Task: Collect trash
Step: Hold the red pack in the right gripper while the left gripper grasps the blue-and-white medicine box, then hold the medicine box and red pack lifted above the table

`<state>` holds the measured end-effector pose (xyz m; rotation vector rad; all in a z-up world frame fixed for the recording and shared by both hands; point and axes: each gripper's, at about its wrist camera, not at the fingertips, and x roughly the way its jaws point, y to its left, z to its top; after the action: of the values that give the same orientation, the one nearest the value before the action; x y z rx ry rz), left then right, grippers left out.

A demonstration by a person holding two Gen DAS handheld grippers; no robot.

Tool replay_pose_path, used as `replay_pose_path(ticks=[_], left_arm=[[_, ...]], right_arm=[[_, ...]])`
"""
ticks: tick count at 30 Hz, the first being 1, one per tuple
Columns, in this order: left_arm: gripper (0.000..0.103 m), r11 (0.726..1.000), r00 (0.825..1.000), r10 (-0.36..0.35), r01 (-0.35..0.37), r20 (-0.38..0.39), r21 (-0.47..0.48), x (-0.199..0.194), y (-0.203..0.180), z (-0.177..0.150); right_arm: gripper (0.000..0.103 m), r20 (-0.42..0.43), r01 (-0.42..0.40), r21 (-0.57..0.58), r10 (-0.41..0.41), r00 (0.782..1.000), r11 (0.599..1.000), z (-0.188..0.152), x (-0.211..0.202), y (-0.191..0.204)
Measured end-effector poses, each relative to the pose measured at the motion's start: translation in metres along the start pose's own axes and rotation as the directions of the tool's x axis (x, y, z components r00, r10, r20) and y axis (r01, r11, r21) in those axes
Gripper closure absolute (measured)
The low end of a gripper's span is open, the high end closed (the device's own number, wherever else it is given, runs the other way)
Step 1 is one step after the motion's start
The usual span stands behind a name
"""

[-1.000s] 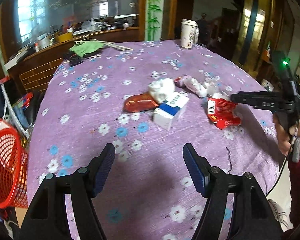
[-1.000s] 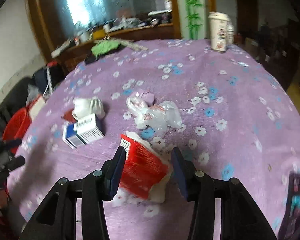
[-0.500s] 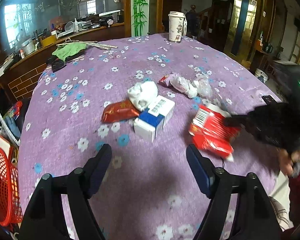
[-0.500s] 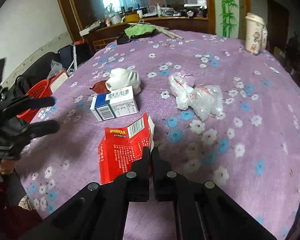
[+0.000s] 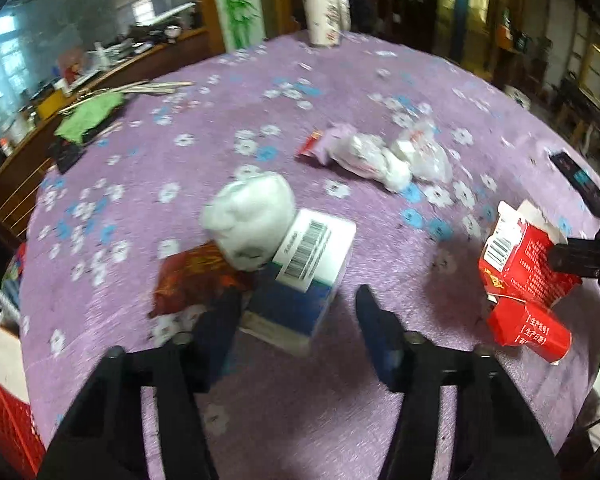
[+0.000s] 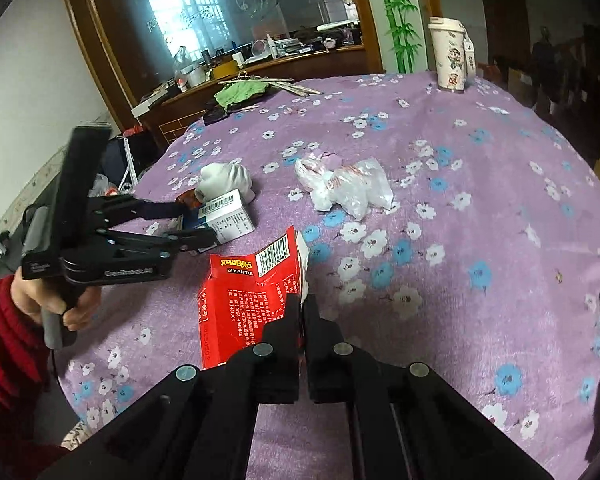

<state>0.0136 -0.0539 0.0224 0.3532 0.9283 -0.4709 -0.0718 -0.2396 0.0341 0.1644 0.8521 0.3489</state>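
Pinching the edge of the flattened red carton (image 6: 246,300), the right gripper (image 6: 302,312) is fully closed on it above the purple floral tablecloth (image 6: 480,208). The left gripper (image 5: 296,316) has just been closing, its jaws flanking the blue-and-white box (image 5: 304,272) without visibly pressing it. A crumpled plastic bag (image 6: 344,190) lies near.

The red carton (image 6: 252,300), at centre of the right wrist view, reads "JIYANTIE" beside a barcode. The white-and-blue box (image 6: 226,220), left of centre, shows a barcode; its small print is unreadable.
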Motion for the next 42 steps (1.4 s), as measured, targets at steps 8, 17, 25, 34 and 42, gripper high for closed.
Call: replay_pose_path(ticks=[8, 17, 25, 34, 42], left_arm=[[0.069, 0.998, 1.0, -0.012, 0.011, -0.022, -0.065, 0.017, -0.013, 0.0], [0.07, 0.993, 0.993, -0.014, 0.027, 0.117, -0.118, -0.042, -0.017, -0.031], [0.07, 0.98, 0.976, 0.023, 0.02, 0.215, -0.2, -0.096, -0.001, -0.077], [0.07, 0.959, 0.972, 0.044, 0.024, 0.233, -0.282, -0.114, 0.029, -0.106], [0.07, 0.951, 0.97, 0.045, 0.031, 0.237, -0.307, -0.116, 0.041, -0.117]], right_arm=[[0.101, 0.013, 0.016, 0.022, -0.017, 1.0, 1.0, -0.002, 0.0, -0.001], [0.1, 0.037, 0.024, 0.018, -0.024, 0.999, 1.0, -0.006, -0.009, 0.012], [0.1, 0.042, -0.01, -0.03, 0.011, 0.999, 1.0, -0.001, 0.0, 0.054], [0.1, 0.032, -0.037, -0.094, 0.04, 0.999, 0.995, 0.002, 0.007, 0.094], [0.1, 0.025, -0.029, -0.127, 0.033, 0.999, 0.992, 0.008, 0.011, 0.112]])
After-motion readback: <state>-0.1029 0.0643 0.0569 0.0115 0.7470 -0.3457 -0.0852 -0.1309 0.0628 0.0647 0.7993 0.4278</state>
